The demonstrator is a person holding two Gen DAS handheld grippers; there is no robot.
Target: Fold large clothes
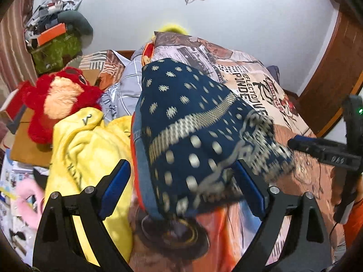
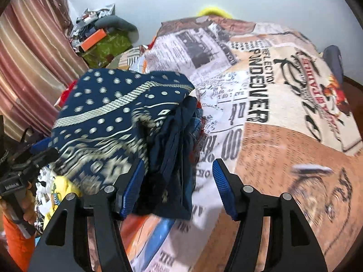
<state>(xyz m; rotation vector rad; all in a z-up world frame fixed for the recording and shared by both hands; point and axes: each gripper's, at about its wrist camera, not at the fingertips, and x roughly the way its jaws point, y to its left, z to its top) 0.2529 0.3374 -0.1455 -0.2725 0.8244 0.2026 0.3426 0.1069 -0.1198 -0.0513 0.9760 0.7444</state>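
Both grippers, left gripper (image 1: 183,181) and right gripper (image 2: 179,188), stand spread and grip nothing, while the folded navy cream-dotted woven garment (image 1: 192,122) rests atop the newspaper-print bedspread (image 2: 283,90), so folding looks nearly finished.

One navy patterned garment (image 1: 192,122), folded. One yellow garment (image 1: 90,149) at its side. One red plush toy (image 1: 56,99). One pink plush toy (image 1: 29,201), partly cropped. One printed bed cover (image 2: 283,113). Two claws: left claw (image 1: 183,179) and right claw (image 2: 179,181), each with two blue-padded fingers (image 2: 223,185). One striped curtain (image 2: 29,63).
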